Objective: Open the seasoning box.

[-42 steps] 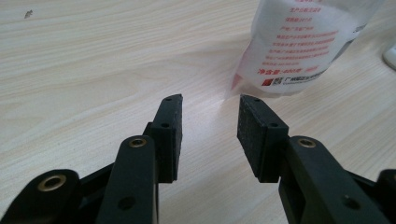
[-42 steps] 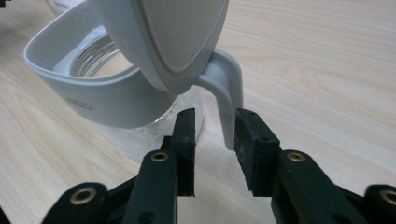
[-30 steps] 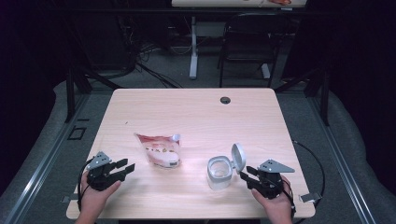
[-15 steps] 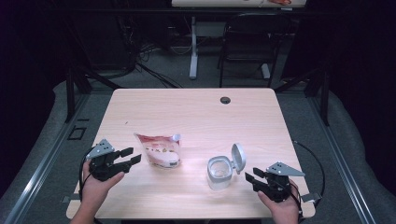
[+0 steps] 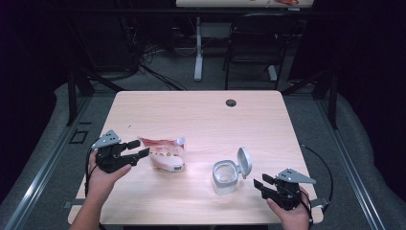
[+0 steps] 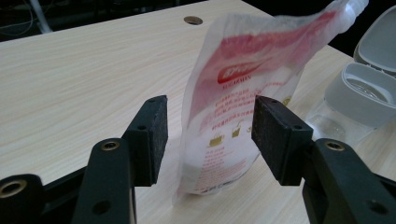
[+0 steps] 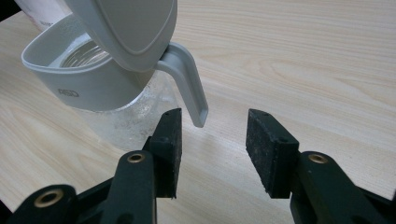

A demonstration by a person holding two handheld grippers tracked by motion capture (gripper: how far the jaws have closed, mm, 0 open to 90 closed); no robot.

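A red and white spouted pouch stands on the wooden table, left of centre. My left gripper sits just left of it, open, its jaws having just been opening. In the left gripper view the pouch shows in the gap between the pads, and neither pad touches it. A clear glass jar with a grey rim has its flip lid up. My right gripper is open just right of the jar, its jaws recently widened. The jar's grey latch hangs just beyond that gripper, untouched.
A round cable hole is near the table's far edge. A chair and a desk leg stand on the floor behind. The right gripper's cable loops off the table's right edge.
My left hand has lifted and moved closer to the pouch, its jaws spreading. The right gripper's jaws have spread too while that hand stayed nearly in place by the jar.
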